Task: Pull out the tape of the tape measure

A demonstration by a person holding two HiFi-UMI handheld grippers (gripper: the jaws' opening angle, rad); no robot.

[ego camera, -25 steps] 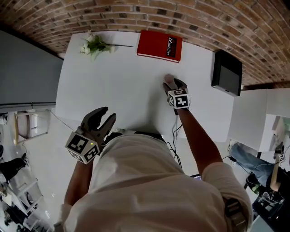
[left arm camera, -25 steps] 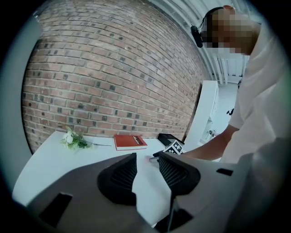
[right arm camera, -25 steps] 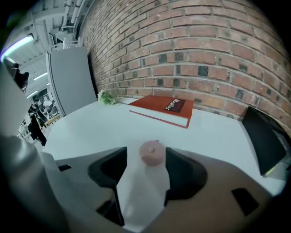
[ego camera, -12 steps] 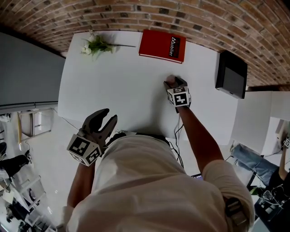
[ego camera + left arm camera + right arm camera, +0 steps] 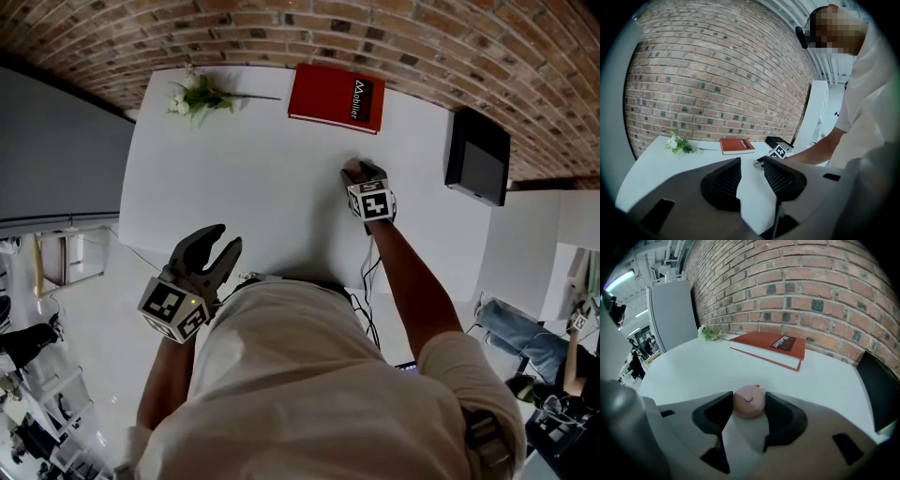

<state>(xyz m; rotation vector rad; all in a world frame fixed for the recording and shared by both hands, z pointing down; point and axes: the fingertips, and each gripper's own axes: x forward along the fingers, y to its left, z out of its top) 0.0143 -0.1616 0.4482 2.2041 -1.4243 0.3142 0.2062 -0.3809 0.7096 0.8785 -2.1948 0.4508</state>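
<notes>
A small round pink tape measure lies flat on the white table, right of the middle. My right gripper points down at it, and its jaws have just been closing. Both pads now touch the sides of the case, and no tape shows outside it. From the head view only a pink edge shows ahead of the right gripper. My left gripper hovers at the table's near left edge. In its own view the left gripper is open with nothing between the jaws.
A red book lies at the far edge by the brick wall. A sprig of white flowers lies at the far left corner. A black device sits at the right edge. A cable hangs below my right arm.
The right gripper has sunk slightly onto the tape measure. The left gripper has stayed where it was.
</notes>
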